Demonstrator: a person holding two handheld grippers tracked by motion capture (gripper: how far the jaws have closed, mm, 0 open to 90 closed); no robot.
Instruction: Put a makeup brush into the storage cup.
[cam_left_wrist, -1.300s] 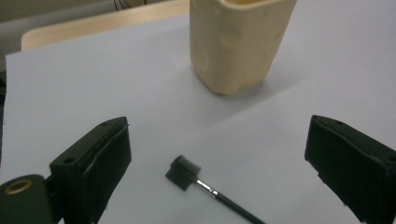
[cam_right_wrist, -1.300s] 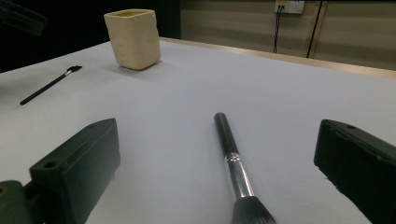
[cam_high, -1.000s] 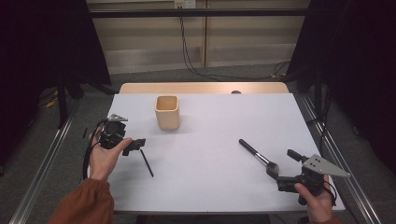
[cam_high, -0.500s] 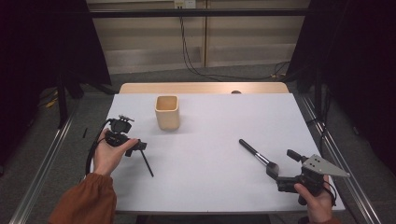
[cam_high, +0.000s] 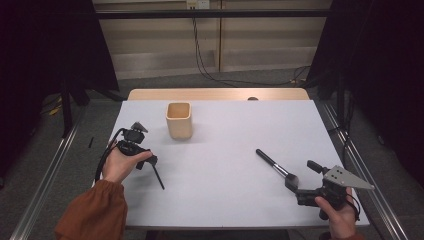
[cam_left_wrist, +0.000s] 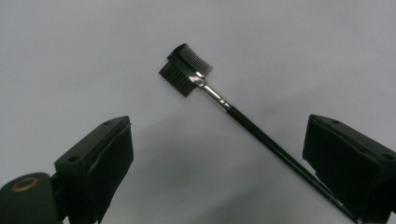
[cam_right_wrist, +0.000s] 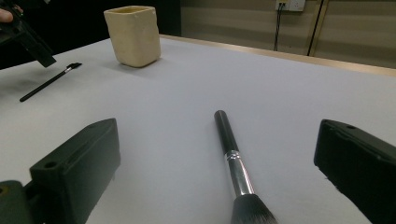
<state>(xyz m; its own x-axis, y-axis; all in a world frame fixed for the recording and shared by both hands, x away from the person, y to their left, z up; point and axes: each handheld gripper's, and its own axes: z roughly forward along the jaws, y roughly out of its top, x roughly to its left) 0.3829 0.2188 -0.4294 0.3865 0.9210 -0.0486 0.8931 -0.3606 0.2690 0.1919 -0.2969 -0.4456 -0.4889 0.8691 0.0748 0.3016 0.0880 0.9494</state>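
On the pale table (cam_high: 225, 150), a thin brow comb-and-brush wand (cam_left_wrist: 224, 100) lies flat at about 8 o'clock from the table's middle in the high view. Its long axis there runs from 11 to 5 o'clock, with the head end under the left gripper (cam_high: 142, 159) and the black handle tip pointing back toward the person. The left gripper view looks straight down on it and shows what the high view cannot: a comb row and bristle block on the head, then a silver ferrule. In that view the head points to 11 o'clock. The left gripper's jaws stand wide apart above the wand, holding nothing.

A thick makeup brush (cam_right_wrist: 232, 158) lies at 4 o'clock on the table. Its handle end points toward 10 o'clock and its bristles lie nearest the right gripper (cam_high: 295, 184), whose jaws are spread wide and empty. The right gripper view shows its chrome ferrule and dark tuft clearly. A beige cup (cam_high: 179, 120) stands upright at 11 o'clock.
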